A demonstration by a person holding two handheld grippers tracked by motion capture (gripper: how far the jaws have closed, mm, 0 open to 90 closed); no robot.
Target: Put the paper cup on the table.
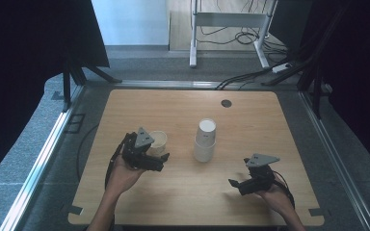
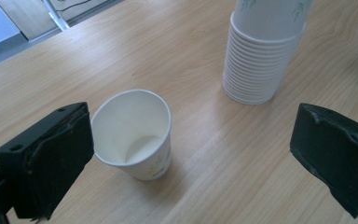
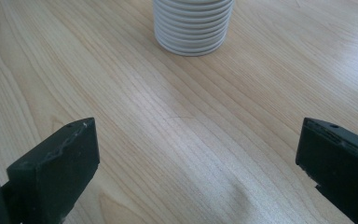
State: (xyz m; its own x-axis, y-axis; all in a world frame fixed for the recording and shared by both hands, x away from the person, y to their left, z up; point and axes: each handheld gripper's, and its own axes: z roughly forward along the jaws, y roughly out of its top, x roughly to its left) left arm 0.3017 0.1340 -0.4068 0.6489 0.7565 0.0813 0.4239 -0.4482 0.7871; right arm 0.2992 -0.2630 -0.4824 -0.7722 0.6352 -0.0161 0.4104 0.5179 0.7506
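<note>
Left gripper point(image 2: 186, 154) jaws apart beside single paper cup point(image 2: 135, 135), right gripper point(image 3: 196, 172) jaws apart facing cup stack point(image 3: 193, 25) on counter point(image 3: 177, 121).

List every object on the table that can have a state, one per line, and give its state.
Single paper cup: upright, empty, standing free beside one jaw, not gripped.
Stack of paper cups: nested upside down, standing on the table.
Left hand-held gripper: open.
Right hand-held gripper: open, empty.
</note>
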